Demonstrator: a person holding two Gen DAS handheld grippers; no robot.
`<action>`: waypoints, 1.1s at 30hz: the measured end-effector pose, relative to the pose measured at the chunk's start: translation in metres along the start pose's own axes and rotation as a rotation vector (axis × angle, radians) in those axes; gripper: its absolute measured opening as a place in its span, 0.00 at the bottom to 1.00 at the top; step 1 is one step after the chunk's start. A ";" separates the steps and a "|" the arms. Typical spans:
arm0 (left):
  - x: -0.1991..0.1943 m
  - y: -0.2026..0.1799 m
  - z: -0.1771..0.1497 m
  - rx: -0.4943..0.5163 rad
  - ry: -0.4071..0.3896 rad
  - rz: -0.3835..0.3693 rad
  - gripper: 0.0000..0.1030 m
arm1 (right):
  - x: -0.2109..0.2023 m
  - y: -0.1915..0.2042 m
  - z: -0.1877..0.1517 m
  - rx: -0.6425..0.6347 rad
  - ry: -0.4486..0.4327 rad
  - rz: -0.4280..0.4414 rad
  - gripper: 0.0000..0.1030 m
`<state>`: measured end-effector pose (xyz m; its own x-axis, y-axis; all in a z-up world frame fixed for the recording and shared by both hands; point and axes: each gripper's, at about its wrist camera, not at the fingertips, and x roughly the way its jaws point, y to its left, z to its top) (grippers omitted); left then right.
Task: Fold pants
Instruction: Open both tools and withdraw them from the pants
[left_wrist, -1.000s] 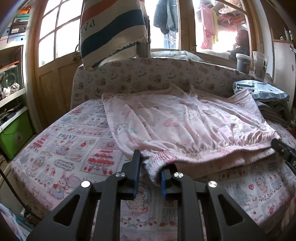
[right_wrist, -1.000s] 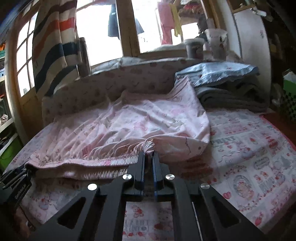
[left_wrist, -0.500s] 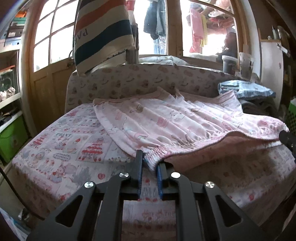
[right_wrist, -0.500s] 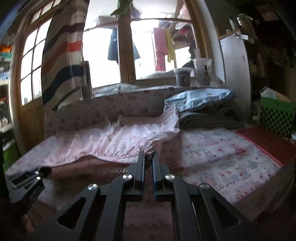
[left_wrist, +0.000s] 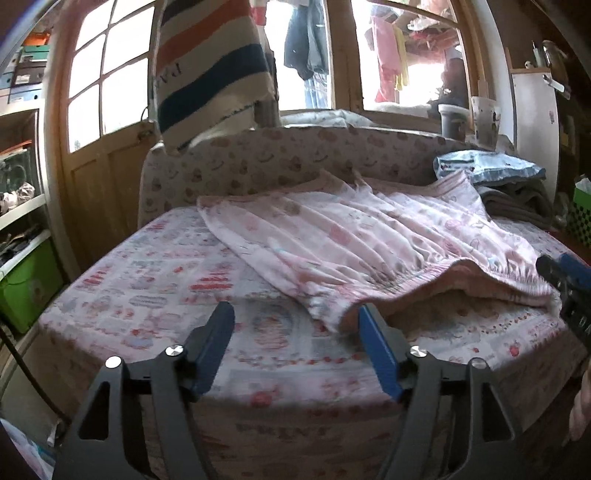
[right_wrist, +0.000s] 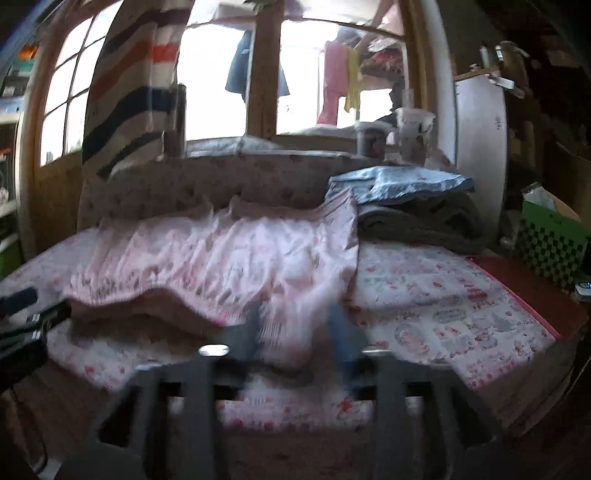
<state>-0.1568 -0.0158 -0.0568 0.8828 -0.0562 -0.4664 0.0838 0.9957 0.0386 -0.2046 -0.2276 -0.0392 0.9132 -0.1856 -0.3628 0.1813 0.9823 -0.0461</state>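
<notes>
Between the left tongs (left_wrist: 297, 332), jaws opening: pants (left_wrist: 369, 251) waistband corner, unpinched; right-wrist view alone shows right tongs (right_wrist: 295, 325) opening, hem between

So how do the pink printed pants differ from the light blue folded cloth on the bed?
The pink printed pants lie spread wide across the bed, wrinkled, elastic waistband nearest the cameras; the light blue folded cloth is compact. The pants rest directly on the bed cover, while the blue cloth tops a grey folded pile at the far corner. Both are soft fabric, ungripped.
</notes>
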 end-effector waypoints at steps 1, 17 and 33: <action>-0.002 0.004 0.000 -0.002 -0.004 0.008 0.74 | -0.004 -0.003 0.003 0.009 -0.032 -0.011 0.68; -0.022 0.086 0.010 -0.092 -0.115 0.263 0.88 | 0.013 0.100 0.029 -0.128 0.015 0.546 0.39; -0.016 0.134 -0.006 -0.143 -0.084 0.338 0.88 | 0.037 0.171 0.000 -0.299 0.122 0.572 0.32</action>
<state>-0.1626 0.1192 -0.0498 0.8847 0.2779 -0.3743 -0.2794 0.9588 0.0516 -0.1393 -0.0669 -0.0603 0.7845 0.3544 -0.5088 -0.4456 0.8929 -0.0651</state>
